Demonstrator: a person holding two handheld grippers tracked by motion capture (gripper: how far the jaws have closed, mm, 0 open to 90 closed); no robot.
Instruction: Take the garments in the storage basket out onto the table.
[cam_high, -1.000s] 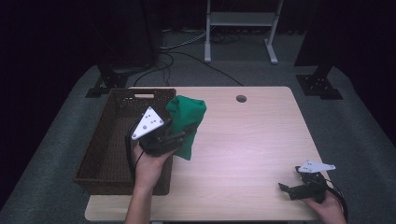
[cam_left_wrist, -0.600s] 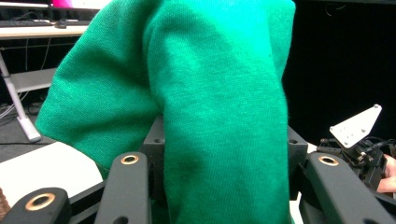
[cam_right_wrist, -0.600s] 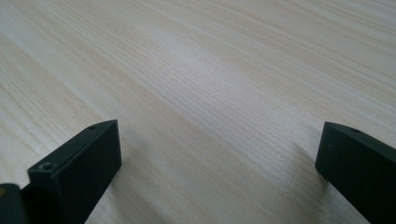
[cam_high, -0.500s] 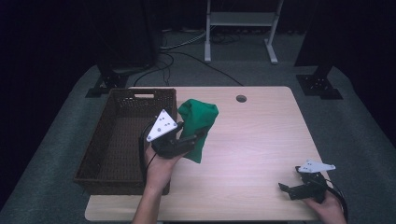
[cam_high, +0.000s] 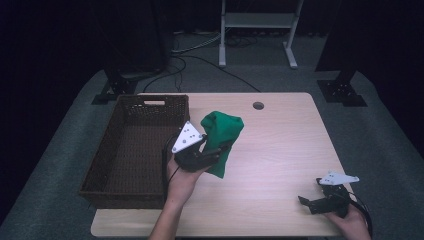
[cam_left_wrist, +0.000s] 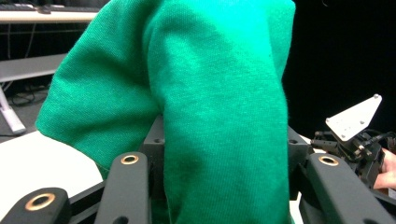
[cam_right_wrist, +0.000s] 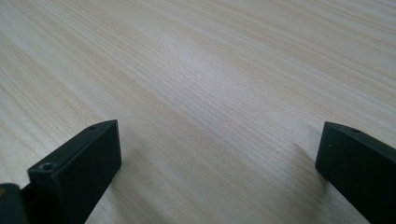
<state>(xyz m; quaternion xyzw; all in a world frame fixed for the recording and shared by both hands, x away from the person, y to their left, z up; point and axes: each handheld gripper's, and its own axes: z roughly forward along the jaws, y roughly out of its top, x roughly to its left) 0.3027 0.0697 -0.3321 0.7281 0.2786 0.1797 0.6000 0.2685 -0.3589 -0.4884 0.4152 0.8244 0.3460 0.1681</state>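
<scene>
Green cloth (cam_high: 222, 140) is pinched in the left gripper (cam_high: 212, 152), lifted clear of the bench (cam_high: 280, 150), just right of the wicker basket (cam_high: 125, 165). Jaws are partly closed with the knit bunched between them; the left gripper view shows fabric (cam_left_wrist: 205, 107) draped up and over both black jaws, so the grip is on a fold, not an edge.

Key relation: the cloth hangs from the jaws with its long axis roughly vertical, the top bulging above the gripper and a tail dropping below toward the bench. Basket rim is touching-close on the left hand's side; open bench is to its right. The left hand (cam_high: 182, 182) is the only one near the cloth.

Right gripper (cam_high: 325, 202) sits low at the bench's near right corner, well apart from the cloth. Its jaws are spread wide with nothing between them, just bare wood grain (cam_right_wrist: 210, 93) underneath.

My read: whichever way it goes next, basket or bench, the left hand does it alone. If a spread-out or fold is wanted, the right gripper has to cross most of the bench to catch the hanging tail. Risk is the loose tail snagging the basket rim.
</scene>
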